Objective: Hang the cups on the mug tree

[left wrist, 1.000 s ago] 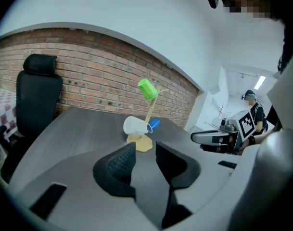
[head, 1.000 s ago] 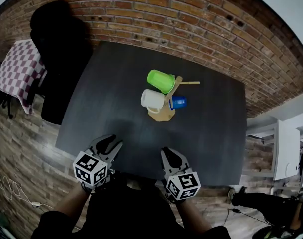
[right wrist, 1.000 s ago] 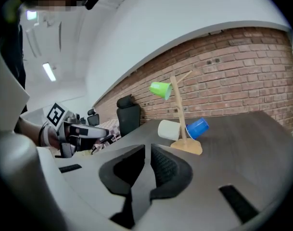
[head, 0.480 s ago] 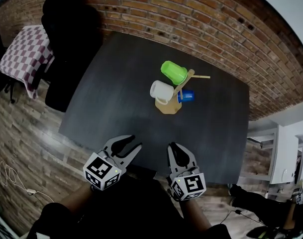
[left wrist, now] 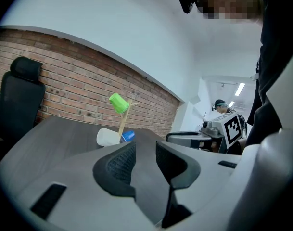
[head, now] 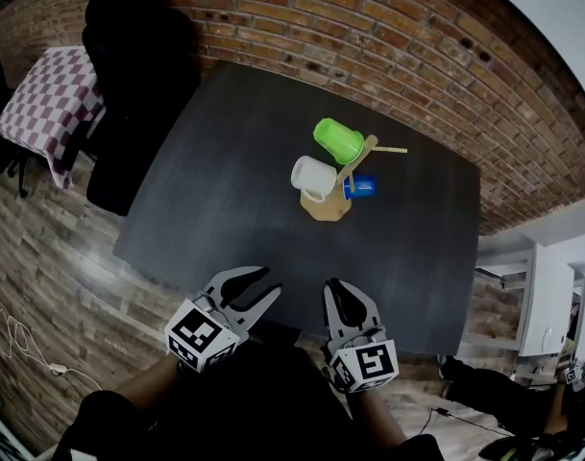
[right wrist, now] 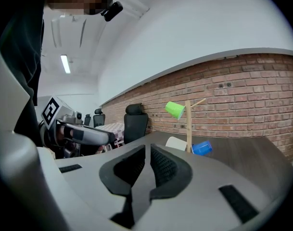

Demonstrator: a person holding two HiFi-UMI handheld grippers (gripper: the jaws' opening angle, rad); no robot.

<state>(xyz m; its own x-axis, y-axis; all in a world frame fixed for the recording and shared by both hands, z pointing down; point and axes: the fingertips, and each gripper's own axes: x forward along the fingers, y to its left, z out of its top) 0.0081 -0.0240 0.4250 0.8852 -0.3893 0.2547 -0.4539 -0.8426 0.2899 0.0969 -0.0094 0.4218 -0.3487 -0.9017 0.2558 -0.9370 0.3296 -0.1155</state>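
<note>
A wooden mug tree (head: 332,200) stands toward the far right of the dark table (head: 215,200). It carries a green cup (head: 337,140) high up, a white cup (head: 313,176) on the left and a blue cup (head: 361,186) on the right. Both grippers hover over the table's near edge, well short of the tree. My left gripper (head: 255,286) is open with nothing between its jaws. My right gripper (head: 338,292) has its jaws drawn together to a thin slit, empty. The tree (left wrist: 122,121) and the green cup (right wrist: 174,109) show far ahead in both gripper views.
A black office chair (head: 129,84) and a checked cloth (head: 42,104) sit left of the table. The brick wall (head: 369,27) runs behind it. A white cabinet (head: 551,305) stands at the right. Cables lie on the wooden floor (head: 23,353) at the lower left.
My left gripper has shifted right, closer to the right one, and both have risen a little. The cups and the tree have not moved on the table.
</note>
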